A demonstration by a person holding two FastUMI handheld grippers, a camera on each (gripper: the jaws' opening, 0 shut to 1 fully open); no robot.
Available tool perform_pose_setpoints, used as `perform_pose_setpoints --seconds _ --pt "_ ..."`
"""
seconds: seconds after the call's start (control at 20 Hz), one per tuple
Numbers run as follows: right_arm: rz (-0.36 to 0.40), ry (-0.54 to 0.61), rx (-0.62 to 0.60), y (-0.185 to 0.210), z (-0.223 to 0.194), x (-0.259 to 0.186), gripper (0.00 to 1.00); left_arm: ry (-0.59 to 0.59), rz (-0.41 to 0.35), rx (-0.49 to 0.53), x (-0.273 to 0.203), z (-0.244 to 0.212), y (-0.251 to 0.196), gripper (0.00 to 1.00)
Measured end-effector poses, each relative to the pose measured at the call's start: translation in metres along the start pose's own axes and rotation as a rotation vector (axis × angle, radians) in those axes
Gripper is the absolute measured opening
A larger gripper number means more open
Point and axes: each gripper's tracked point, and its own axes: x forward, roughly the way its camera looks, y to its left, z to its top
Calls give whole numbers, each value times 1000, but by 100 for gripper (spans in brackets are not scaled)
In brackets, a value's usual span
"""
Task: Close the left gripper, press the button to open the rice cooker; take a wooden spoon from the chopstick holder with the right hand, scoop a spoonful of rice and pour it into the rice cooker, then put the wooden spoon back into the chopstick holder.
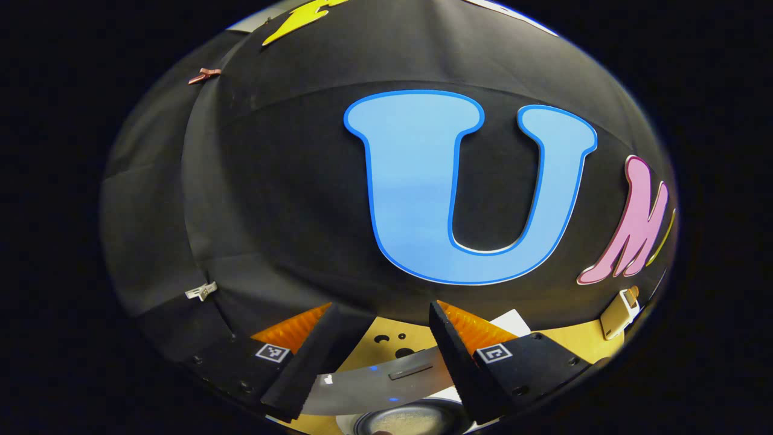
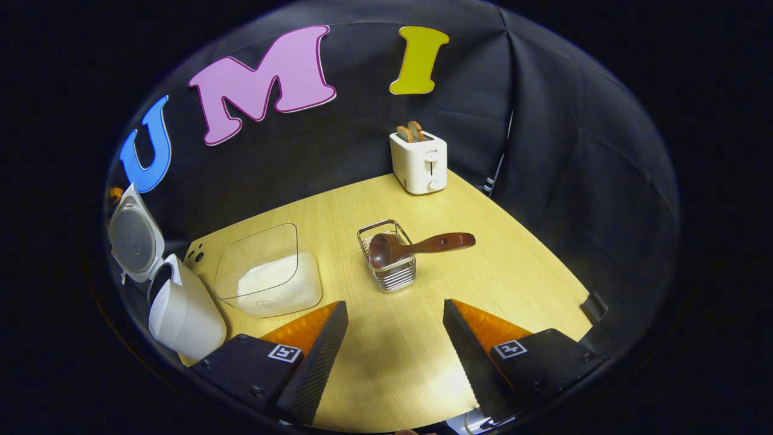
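Now, your right hand-held gripper (image 2: 395, 338): spread, empty, above bare tabletop (image 2: 513, 272).
Spoon (image 2: 423, 244): lying across the wire holder (image 2: 388, 257), handle overhanging its rim.
Left hand-held gripper (image 1: 381, 356): spread, empty.

A staged recording booth dressed as a kitchen: black cloth walls (image 2: 561, 157) enclose a pale wooden table (image 2: 513, 266) bearing a toaster (image 2: 419, 162), an open rice cooker (image 2: 181, 308) and a rice container (image 2: 269, 272).

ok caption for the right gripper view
Open right gripper facing wooden spoon in wire holder, rice cooker lid up.
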Motion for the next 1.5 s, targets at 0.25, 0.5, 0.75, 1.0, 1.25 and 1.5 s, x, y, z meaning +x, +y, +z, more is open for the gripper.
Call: perform_pose_setpoints --seconds 0.25,0.5,0.75,1.0,1.25,1.5 --pt "38 8 -58 12 -6 7 99 42 -66 -87 -18 -8 -28 97" --pt "102 37 -47 24 -12 15 99 99 -87 -130 -42 -26 -37 96" --pt "126 37 -69 19 -14 20 99 171 -102 -170 -74 -53 -55 96" --pt "146 74 -62 14 -27 25 99 252 -128 -213 -105 -99 -74 97" --pt "140 82 -139 9 -34 28 99 338 -111 -145 -121 -157 -82 93" --pt "165 113 -150 12 -45 28 99 381 -73 -106 -124 -200 -94 96"
